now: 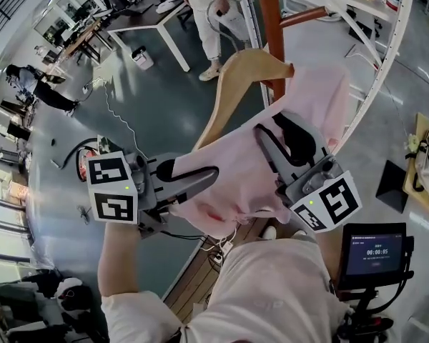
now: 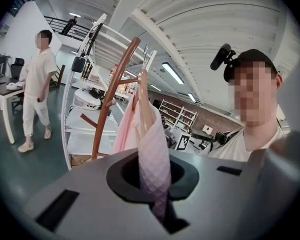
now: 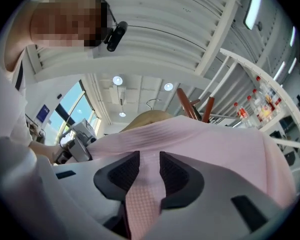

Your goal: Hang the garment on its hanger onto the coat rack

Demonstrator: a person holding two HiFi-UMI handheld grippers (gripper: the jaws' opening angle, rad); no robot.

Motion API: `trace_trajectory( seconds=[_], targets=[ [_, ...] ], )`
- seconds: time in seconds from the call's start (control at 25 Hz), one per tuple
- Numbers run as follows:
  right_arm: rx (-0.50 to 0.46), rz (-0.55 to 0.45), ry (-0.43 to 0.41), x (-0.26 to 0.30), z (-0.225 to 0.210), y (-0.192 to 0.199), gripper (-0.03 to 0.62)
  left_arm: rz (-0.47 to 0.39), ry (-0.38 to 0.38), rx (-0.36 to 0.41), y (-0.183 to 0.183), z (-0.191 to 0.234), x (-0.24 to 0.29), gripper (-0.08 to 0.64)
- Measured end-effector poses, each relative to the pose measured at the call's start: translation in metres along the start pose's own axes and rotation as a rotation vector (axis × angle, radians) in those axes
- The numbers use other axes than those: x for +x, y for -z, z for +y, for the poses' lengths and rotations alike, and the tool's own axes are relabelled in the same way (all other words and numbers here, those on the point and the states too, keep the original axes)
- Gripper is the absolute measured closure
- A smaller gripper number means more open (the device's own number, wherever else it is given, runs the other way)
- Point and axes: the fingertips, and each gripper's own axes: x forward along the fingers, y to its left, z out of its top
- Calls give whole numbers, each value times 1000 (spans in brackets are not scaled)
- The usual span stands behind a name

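Note:
A pale pink garment [image 1: 272, 156] hangs on a light wooden hanger [image 1: 236, 77], lifted in front of the reddish-brown coat rack pole [image 1: 270, 20]. My left gripper [image 1: 200, 184] is shut on the garment's lower left edge; in the left gripper view a fold of pink cloth [image 2: 155, 169] is pinched between the jaws, and the rack pole [image 2: 112, 94] rises behind it. My right gripper [image 1: 282, 138] is shut on the right side of the cloth; pink fabric [image 3: 145, 184] runs between its black pads [image 3: 122, 171]. The hanger's metal hook [image 3: 151, 102] shows above the cloth.
A white curved shelving frame [image 1: 386, 56] stands right of the rack. A person in light clothes [image 1: 211, 13] stands by a white table [image 1: 146, 20] at the back. A small screen on a stand [image 1: 374, 252] sits at lower right. Cables lie on the floor [image 1: 114, 113].

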Motion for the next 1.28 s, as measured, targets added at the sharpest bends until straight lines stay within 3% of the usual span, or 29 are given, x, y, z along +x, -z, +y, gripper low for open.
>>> trace_trajectory(
  seconds=[0.16, 0.24, 0.72, 1.28],
  targets=[
    [217, -20, -39, -2, 1, 17, 460, 21, 27, -10, 20, 14, -8, 546],
    [268, -28, -44, -3, 2, 27, 460, 30, 45, -13, 30, 21, -10, 546],
    [333, -55, -3, -13, 11, 90, 460, 52, 179, -5, 86, 71, -11, 546],
    [324, -15, 152, -33, -24, 120, 460, 105, 349, -16, 96, 109, 29, 546]
  ],
)
